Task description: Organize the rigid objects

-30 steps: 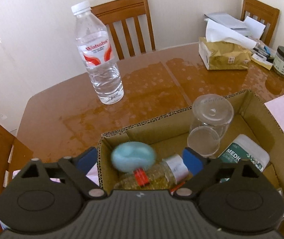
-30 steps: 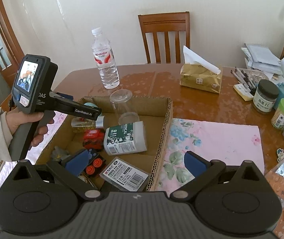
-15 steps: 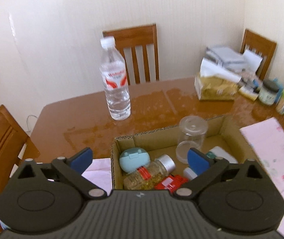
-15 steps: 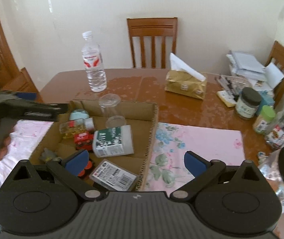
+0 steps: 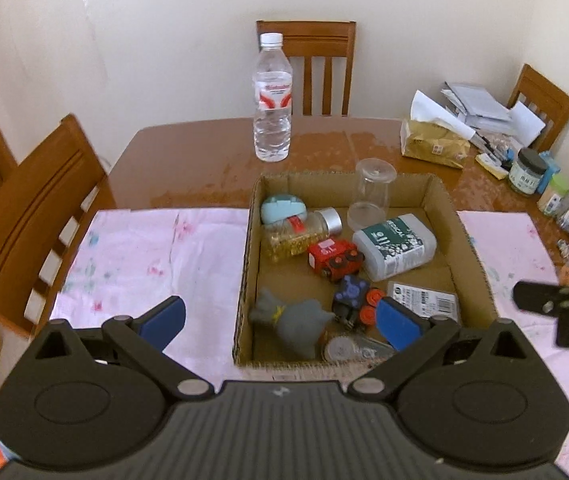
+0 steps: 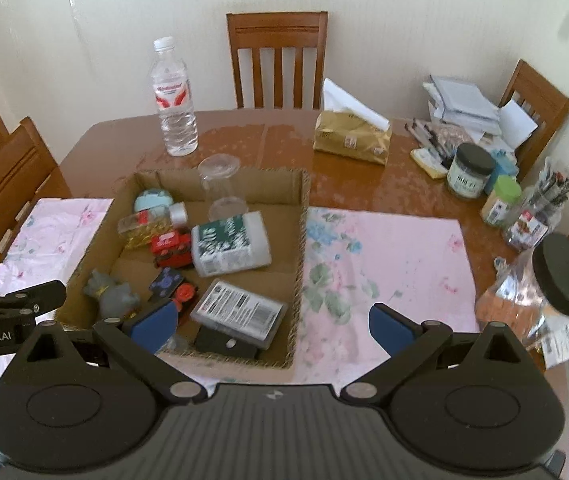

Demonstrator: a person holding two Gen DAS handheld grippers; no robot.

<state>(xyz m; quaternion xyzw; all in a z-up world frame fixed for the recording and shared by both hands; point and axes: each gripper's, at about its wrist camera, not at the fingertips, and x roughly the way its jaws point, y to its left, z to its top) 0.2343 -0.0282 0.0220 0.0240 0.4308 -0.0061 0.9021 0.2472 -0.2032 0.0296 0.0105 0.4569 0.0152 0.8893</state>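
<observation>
Nearby, water bottle behind cardboard box, tissue pack aside

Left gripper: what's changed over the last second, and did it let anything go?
The left gripper has pulled up and back from the cardboard box, its jaws opening wider, nothing between them. The teal case lies in the box's far corner. The water bottle and right gripper stayed as they were, the latter open.

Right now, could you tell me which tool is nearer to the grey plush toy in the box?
Left. The left tool, open and empty, hangs directly over the box's near edge with the grey plush toy between its fingers' lines. The right tool is over the floral mat, farther right.
</observation>
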